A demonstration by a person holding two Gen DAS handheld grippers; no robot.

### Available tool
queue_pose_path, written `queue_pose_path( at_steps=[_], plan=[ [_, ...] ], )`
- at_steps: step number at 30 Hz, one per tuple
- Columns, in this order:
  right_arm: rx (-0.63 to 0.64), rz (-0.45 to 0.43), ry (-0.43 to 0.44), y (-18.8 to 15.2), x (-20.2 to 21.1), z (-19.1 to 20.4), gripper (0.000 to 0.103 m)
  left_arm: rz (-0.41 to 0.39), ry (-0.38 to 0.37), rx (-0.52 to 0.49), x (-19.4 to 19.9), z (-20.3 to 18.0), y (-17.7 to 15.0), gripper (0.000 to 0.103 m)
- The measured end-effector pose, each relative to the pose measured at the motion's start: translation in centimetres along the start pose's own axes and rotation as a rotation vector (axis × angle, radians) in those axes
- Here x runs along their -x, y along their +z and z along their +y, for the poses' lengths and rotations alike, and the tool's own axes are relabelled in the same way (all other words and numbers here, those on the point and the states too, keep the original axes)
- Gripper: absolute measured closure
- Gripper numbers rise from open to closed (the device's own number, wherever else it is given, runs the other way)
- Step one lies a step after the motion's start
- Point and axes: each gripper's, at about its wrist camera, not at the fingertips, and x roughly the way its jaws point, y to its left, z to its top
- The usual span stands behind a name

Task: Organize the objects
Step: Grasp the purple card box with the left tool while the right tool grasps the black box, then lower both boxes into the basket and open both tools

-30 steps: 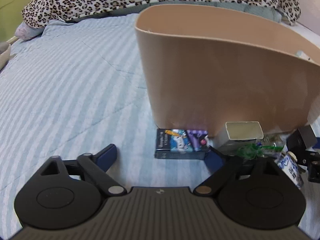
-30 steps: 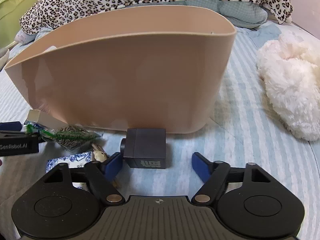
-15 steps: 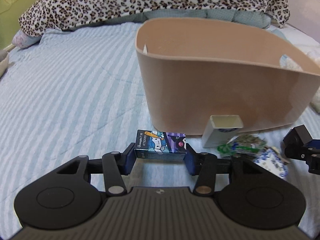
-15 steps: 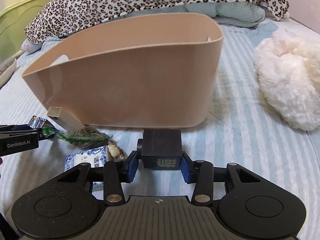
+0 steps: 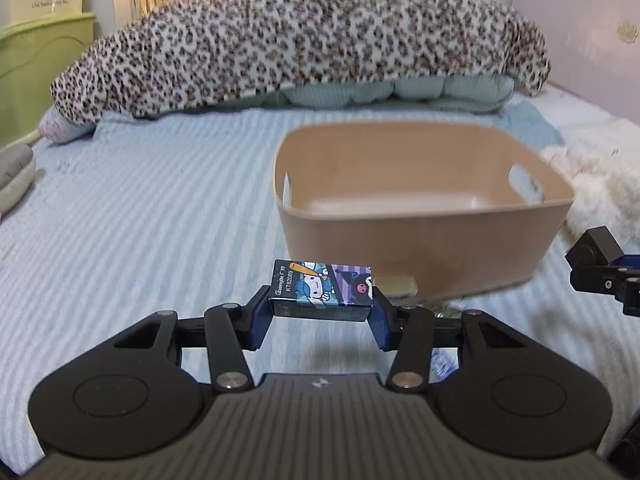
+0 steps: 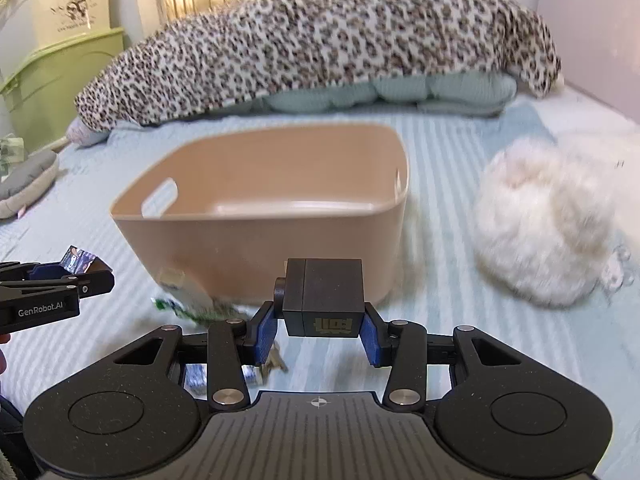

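My left claw (image 5: 322,314) pinches the cartoon box (image 5: 322,294), my right claw (image 6: 319,330) the black cube (image 6: 324,296); releasing short of the bin (image 6: 260,236) drops them onto the bed (image 5: 140,208).

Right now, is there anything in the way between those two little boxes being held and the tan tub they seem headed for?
Nothing visible blocks either one. The left gripper holds the cartoon box and the right gripper holds the black box, both raised in front of the tan tub. Only the tub's near wall lies ahead, and its open inside looks bare.

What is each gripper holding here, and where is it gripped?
Left gripper clamps the cartoon-printed box by its two short ends. Right gripper clamps the black cube by its opposite side faces.
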Motion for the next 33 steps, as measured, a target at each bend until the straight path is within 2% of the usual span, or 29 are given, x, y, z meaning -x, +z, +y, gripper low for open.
queue_pose_path(
  at_steps=[9, 19, 25, 28, 33],
  plan=[
    [0.023, -0.127, 0.013, 4.3, 2.7, 0.5, 0.062, -0.117, -0.004, -0.024, 2.6, -0.9, 3.9, 0.052],
    [0.045, -0.207, 0.023, 8.4, 0.7, 1.3, 0.062, -0.189, 0.010, -0.089, 0.8, -2.5, 8.3, 0.052],
    [0.060, -0.208, 0.011, 9.9, -2.0, 1.4, 0.062, -0.156, 0.004, -0.112, -2.9, -3.5, 9.8, 0.052],
    [0.068, -0.178, -0.002, 10.2, -4.0, 1.3, 0.062, -0.128, 0.011, -0.124, -5.0, -4.1, 9.9, 0.052],
    [0.077, -0.104, -0.015, 9.8, -7.6, 0.9, 0.062, -0.007, 0.017, -0.124, -9.1, -4.5, 9.5, 0.051]
  ],
)
